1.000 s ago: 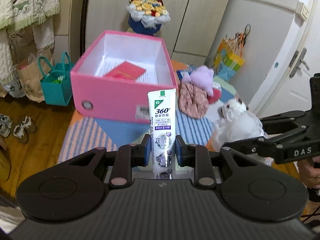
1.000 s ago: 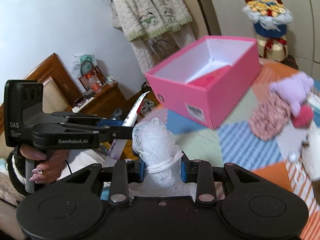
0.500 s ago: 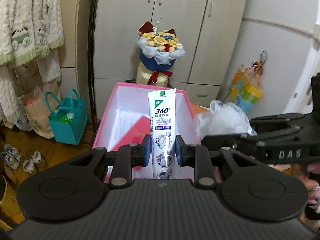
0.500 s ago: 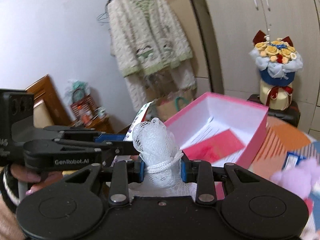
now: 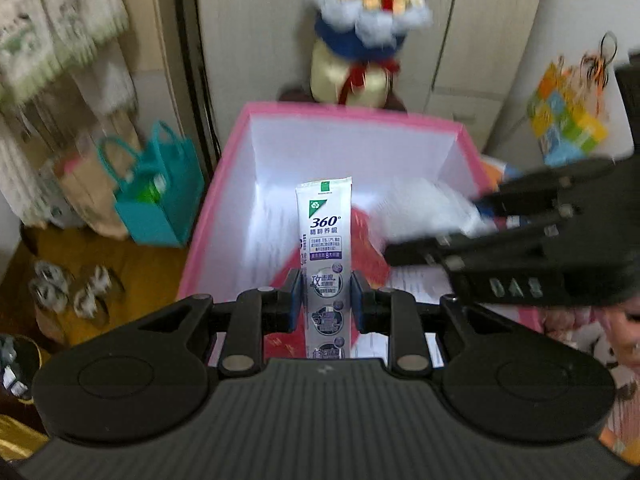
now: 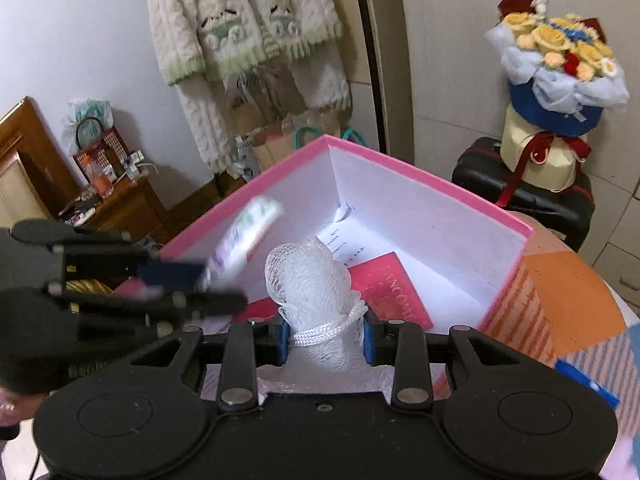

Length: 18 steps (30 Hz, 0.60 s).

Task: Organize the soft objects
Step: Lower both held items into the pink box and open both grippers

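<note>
Delivery step. Pink box (image 5: 208,216), open-topped, lies below both tools. The right gripper (image 6: 325,338), clamped on a white mesh bath sponge (image 6: 308,276), and the left gripper (image 5: 325,300), clamped on a toothpaste tube (image 5: 325,236), hover over the box's interior (red booklet (image 6: 394,294) inside). Next, judged: lower, then let go inside the box.

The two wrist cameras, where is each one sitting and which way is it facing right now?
Left wrist: rides the left gripper, looking down along its fingers at the toothpaste tube they clamp above the pink box; the right gripper crosses on the right.
Right wrist: rides the right gripper, looking down at the white mesh bath puff it clamps; the left gripper shows at left.
Shared: the box, its red booklet and the flower bouquet.
</note>
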### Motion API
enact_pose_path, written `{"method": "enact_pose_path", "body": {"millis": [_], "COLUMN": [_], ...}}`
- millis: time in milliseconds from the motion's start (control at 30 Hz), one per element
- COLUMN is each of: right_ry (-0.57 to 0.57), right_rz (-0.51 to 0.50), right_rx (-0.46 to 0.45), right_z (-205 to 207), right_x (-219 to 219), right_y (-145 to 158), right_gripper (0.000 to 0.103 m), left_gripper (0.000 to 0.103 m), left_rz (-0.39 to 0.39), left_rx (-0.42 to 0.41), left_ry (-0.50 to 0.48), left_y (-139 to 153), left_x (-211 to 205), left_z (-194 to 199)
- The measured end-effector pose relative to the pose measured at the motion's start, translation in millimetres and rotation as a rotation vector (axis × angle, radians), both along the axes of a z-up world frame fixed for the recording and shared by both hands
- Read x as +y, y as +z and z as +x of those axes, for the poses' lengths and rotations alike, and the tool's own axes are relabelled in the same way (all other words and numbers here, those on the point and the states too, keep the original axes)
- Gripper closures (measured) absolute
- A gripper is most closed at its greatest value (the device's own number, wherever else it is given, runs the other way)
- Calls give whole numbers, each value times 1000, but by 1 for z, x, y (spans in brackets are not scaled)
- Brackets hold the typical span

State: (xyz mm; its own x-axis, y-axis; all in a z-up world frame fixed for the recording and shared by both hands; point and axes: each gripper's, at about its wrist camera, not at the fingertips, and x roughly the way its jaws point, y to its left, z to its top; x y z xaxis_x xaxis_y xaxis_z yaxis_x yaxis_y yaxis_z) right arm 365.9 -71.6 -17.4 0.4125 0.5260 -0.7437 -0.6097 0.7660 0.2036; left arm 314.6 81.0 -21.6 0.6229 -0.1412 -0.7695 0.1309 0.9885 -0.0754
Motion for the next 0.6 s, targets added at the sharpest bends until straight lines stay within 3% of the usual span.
{"method": "enact_pose_path", "body": {"millis": [100,367,467,600], "right_ry": [6,-87,-108,-148], "right_rz": [-26,-82,-94,-101], "right_rx": [22,132,146,151], "right_z": [20,70,76,79], "right_x": [10,28,35,38], "right_y": [-6,-21,-27,-31], "right_gripper": [65,61,59,53], "left_gripper": [79,78,78,73], "left_rz": [22,-52,-63,-97], "left_rx": [50,187,198,189], "left_ry": [11,123,162,130], "left_y": [-12,-32,-36,-34], "left_x": [-2,12,18,18], "left_z": [11,43,49,43]}}
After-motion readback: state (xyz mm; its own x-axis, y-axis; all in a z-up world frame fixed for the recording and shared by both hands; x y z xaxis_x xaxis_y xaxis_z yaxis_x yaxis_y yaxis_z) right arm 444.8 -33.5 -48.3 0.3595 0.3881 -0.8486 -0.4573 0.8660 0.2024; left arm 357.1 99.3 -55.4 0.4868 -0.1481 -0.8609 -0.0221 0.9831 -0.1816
